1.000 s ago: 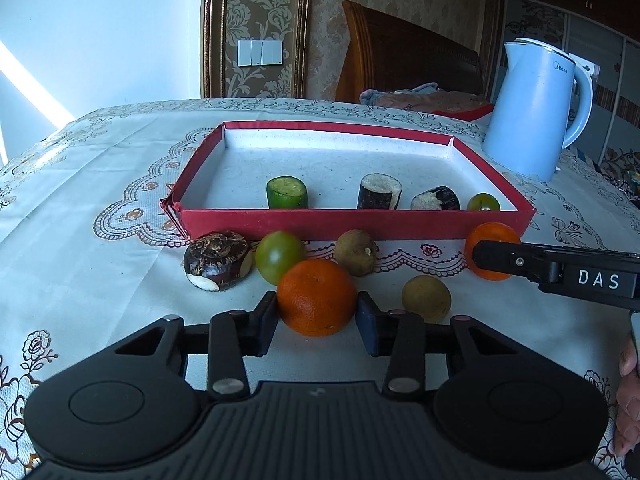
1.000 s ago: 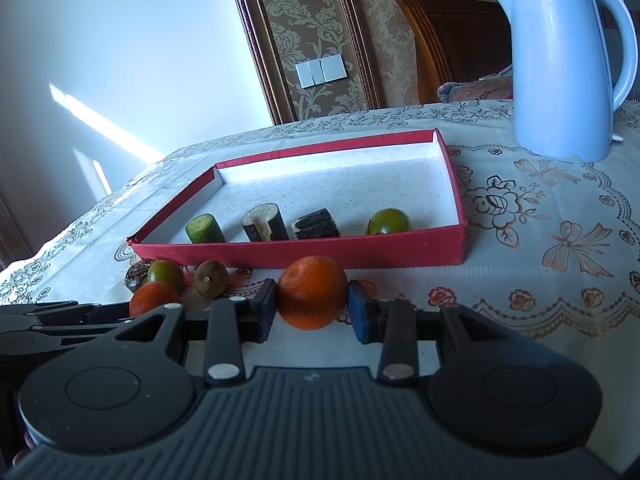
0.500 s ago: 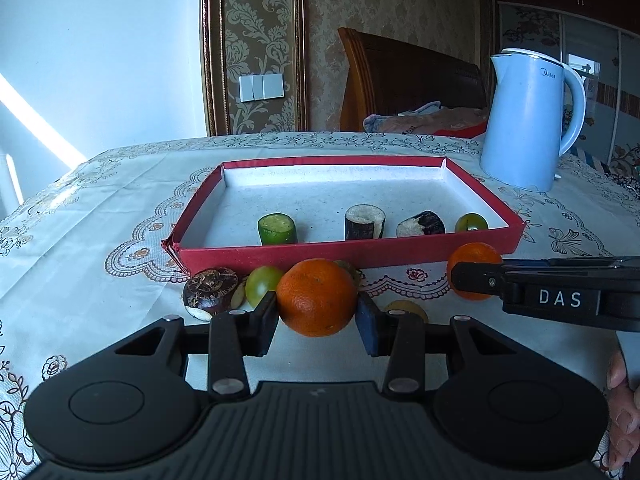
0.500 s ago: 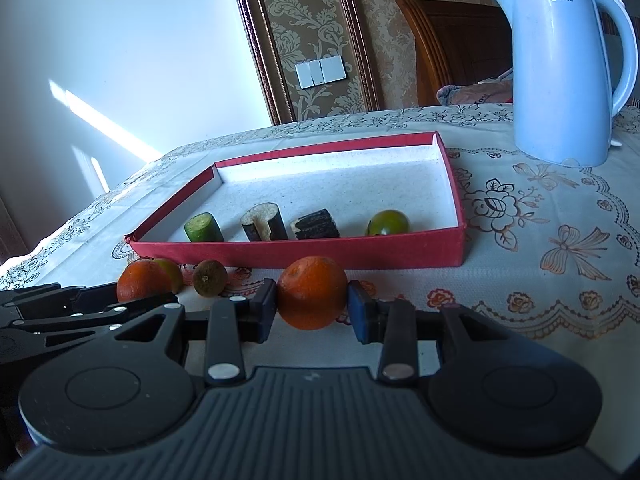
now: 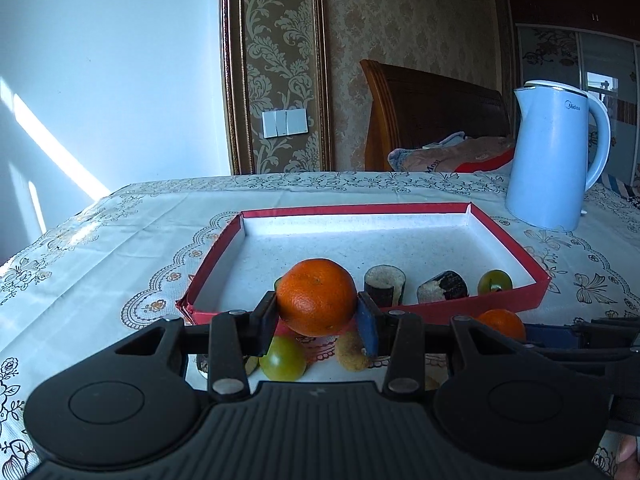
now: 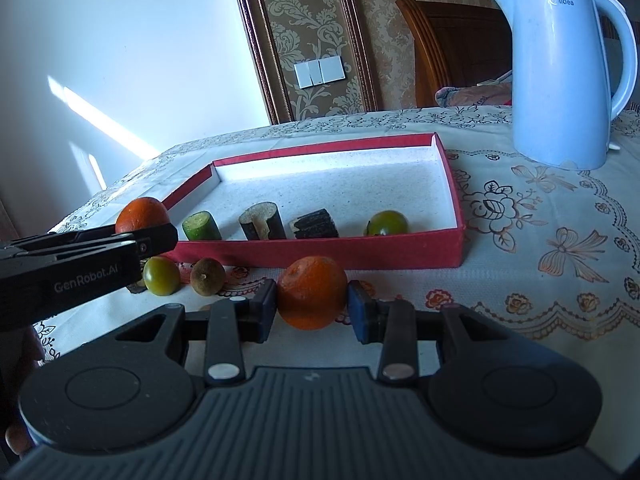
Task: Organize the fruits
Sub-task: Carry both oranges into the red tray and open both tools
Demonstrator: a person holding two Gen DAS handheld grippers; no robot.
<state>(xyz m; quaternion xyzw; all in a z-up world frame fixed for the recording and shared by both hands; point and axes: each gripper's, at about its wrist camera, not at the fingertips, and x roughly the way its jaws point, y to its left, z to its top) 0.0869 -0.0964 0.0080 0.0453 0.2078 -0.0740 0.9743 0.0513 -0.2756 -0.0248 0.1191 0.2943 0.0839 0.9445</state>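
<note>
Sunlit white wall (image 5: 100,80), damask wallpaper (image 5: 400,20), wooden headboard (image 5: 432,116), perhaps wardrobe doors (image 5: 568,56).

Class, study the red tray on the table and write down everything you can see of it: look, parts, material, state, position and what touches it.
The red tray is a shallow rectangular box that looks like cardboard, with low red walls and a speckled white lining. It lies flat and open on the patterned tablecloth, in front of the blue kettle. Along its near wall inside stand a green cut piece, two dark-skinned cut pieces and a green fruit. Neither tool touches it.
</note>
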